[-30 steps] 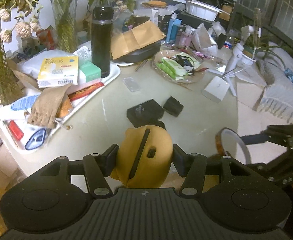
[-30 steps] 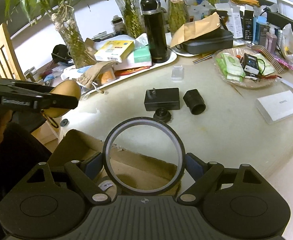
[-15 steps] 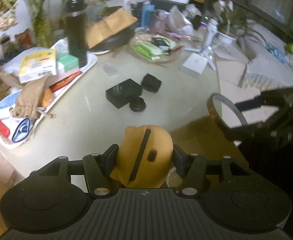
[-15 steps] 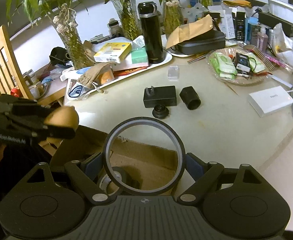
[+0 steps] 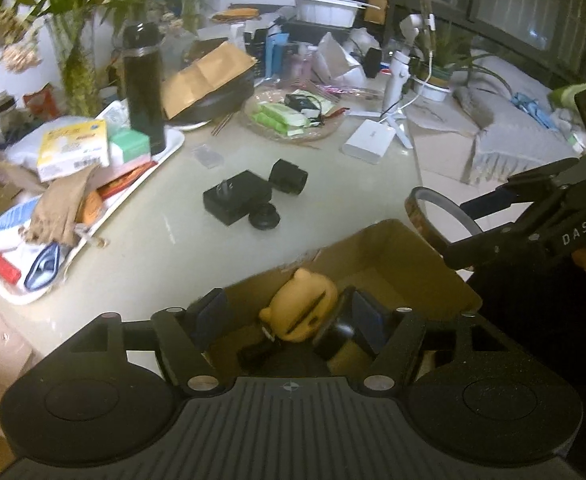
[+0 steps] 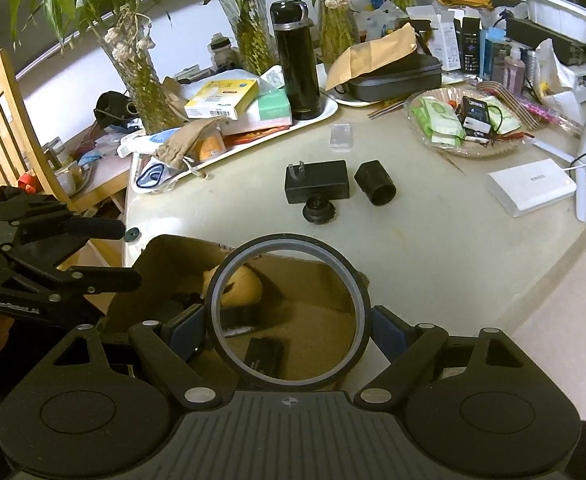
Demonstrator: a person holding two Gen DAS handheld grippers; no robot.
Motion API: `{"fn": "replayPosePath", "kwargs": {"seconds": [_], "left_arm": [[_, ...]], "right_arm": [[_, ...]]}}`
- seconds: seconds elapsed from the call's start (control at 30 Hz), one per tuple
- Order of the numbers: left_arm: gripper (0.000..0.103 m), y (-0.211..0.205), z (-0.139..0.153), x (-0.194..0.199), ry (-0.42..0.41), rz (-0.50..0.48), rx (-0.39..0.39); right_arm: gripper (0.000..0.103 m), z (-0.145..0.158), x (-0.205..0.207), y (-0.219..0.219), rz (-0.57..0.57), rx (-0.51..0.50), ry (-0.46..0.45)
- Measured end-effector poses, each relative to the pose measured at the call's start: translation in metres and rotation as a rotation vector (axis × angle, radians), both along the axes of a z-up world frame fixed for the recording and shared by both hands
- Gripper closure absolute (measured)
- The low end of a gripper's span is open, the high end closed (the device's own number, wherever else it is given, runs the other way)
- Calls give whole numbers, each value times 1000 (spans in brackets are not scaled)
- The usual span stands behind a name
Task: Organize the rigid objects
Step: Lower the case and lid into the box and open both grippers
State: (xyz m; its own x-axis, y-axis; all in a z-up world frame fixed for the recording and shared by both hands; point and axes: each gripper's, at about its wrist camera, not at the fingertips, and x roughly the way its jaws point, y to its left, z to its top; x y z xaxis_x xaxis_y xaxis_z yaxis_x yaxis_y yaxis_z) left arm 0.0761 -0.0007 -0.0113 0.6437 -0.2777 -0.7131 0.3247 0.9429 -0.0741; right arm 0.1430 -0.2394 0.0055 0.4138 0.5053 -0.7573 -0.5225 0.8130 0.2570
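The cardboard box (image 6: pixel 317 276) stands at the near edge of the table (image 6: pixel 433 264) and some things are already inside it. The yellow toy (image 5: pixel 301 310) lies in the box, and beside it there are dark objects that I cannot identify well. On the table, farther away, three black things are left: a black plug adapter (image 6: pixel 317 182), a small round lens cap (image 6: pixel 319 211) just in front of it and touching it or almost, and a short black tube (image 6: pixel 375 182) to the right of the adapter. So I judge the task is partly done; these three, and the ring, are not yet in the box.

The left gripper (image 5: pixel 289 318) hovers over the box with its jaws apart. They have just been opening, and the yellow toy is now below and between them, but the pads do not press on it; it seems to rest in the box.

The right gripper (image 6: pixel 293 322) is clamped on a large thin ring (image 6: pixel 291 312), probably a tape roll, with the jaws wide because the ring is wide. The ring is held upright above the open box, not yet released. I think the next move is to let it go into the box.
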Motion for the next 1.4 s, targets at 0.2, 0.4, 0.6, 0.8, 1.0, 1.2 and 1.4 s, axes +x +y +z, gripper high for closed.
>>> {"fn": "replayPosePath", "kwargs": {"seconds": [0.2,0.4,0.6,0.8,1.0,1.2,1.4], "left_arm": [[34,9,-3,-8,16,50,-18],[34,15,-3,-9,16,88,-40],[34,16,-2,-7,14,104,-48],[34,14,-4,-5,22,106,-42],[34,18,-5,-4,24,117,-43],[34,21,-7,-3,31,131,-39],[34,22,-6,1,25,141,-40]], "right_arm": [[14,-6,-3,4,4,-3,15],[14,-10,-2,11,14,-8,23],[14,-9,2,15,20,-4,22],[14,-7,6,20,31,3,17],[9,-12,16,25,34,22,20],[0,-20,21,24,14,-3,24],[0,-29,21,21,-2,-31,38]]}}
